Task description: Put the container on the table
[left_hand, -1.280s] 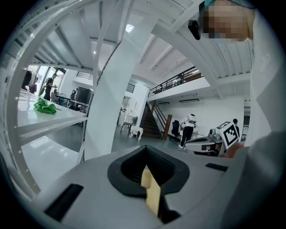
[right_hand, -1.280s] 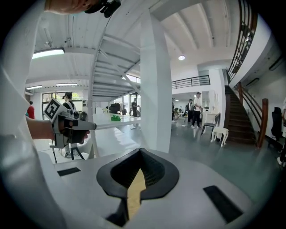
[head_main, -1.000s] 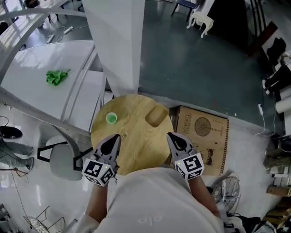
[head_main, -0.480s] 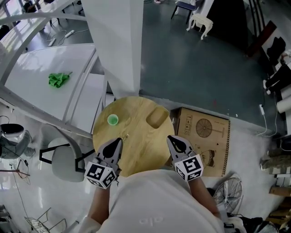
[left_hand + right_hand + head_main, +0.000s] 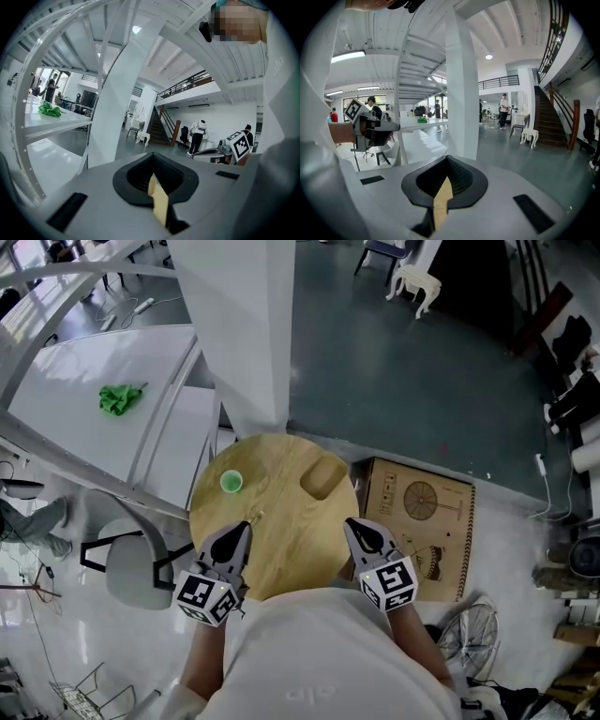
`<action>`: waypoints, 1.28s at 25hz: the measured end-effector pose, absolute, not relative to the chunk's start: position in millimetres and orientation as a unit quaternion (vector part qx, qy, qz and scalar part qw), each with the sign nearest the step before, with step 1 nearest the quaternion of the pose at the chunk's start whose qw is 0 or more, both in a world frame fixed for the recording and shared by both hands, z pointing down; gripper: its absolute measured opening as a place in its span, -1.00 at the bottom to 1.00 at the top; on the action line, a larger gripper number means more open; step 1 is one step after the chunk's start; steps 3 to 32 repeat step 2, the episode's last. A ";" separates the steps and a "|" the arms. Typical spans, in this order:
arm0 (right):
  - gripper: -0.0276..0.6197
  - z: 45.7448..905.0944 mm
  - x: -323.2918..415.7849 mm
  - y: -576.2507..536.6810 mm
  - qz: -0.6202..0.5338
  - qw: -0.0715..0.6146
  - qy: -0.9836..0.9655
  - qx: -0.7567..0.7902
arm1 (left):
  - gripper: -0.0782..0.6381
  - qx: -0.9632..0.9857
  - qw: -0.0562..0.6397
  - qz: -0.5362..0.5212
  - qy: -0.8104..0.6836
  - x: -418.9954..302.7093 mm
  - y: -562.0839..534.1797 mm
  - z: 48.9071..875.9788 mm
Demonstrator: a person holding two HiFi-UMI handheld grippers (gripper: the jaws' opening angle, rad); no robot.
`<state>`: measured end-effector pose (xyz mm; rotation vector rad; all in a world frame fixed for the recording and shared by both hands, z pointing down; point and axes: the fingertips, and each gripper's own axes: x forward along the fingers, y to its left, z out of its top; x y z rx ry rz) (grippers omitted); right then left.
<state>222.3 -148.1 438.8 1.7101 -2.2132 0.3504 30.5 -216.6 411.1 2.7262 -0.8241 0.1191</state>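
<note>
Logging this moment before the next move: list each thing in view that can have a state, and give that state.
Left tongs: shut, empty, over the near edge of the round table.
Right tongs: shut, empty, at the table's near right edge.
Green cup: upright on the round table, apart from both tongs.
Wooden tray: lying flat on the round table, apart from the cup.
Green cloth: crumpled on the white table.

White top, grey claws.
The top (image 5: 319,652) bears a faint small mark; left claw (image 5: 239,531) and right claw (image 5: 356,531) are grey with black pointed tips, each carrying a black-and-white marker cube (image 5: 204,594).
</note>
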 end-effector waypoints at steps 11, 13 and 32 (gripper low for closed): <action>-0.84 440.3 222.2 -149.7 0.123 0.160 -0.775 0.599 | -0.74 0.946 0.145 0.042 -0.286 30.6 -217.6 412.1; -0.84 440.3 222.2 -149.7 0.123 0.160 -0.775 0.599 | -0.74 0.946 0.145 0.042 -0.286 30.6 -217.6 412.1; -0.84 440.3 222.2 -149.7 0.123 0.160 -0.775 0.599 | -0.74 0.946 0.145 0.042 -0.286 30.6 -217.6 412.1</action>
